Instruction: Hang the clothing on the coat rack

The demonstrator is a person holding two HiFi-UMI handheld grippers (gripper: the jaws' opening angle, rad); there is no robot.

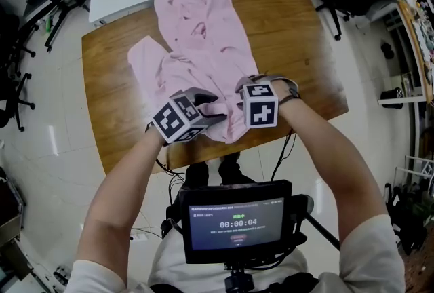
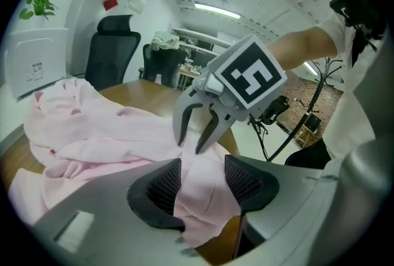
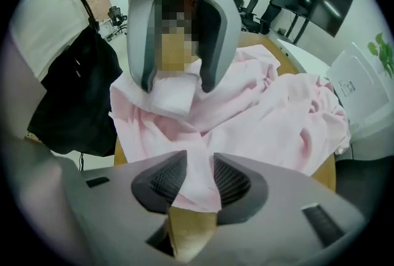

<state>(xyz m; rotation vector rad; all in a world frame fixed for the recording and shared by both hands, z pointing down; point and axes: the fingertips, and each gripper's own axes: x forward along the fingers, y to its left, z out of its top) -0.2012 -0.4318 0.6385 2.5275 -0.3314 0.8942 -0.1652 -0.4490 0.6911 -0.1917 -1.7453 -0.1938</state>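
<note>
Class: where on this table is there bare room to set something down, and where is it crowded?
Bare wood: right of the pink garment to the table edge; a narrower strip on its left. Crowded: the near edge, where the opening left gripper and closing right gripper both straddle the cloth.

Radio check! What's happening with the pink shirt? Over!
Left gripper jaws opening, pink shirt between. Right gripper jaws closing round a fold. Shirt heaped on table, unhung. No rack in view.
</note>
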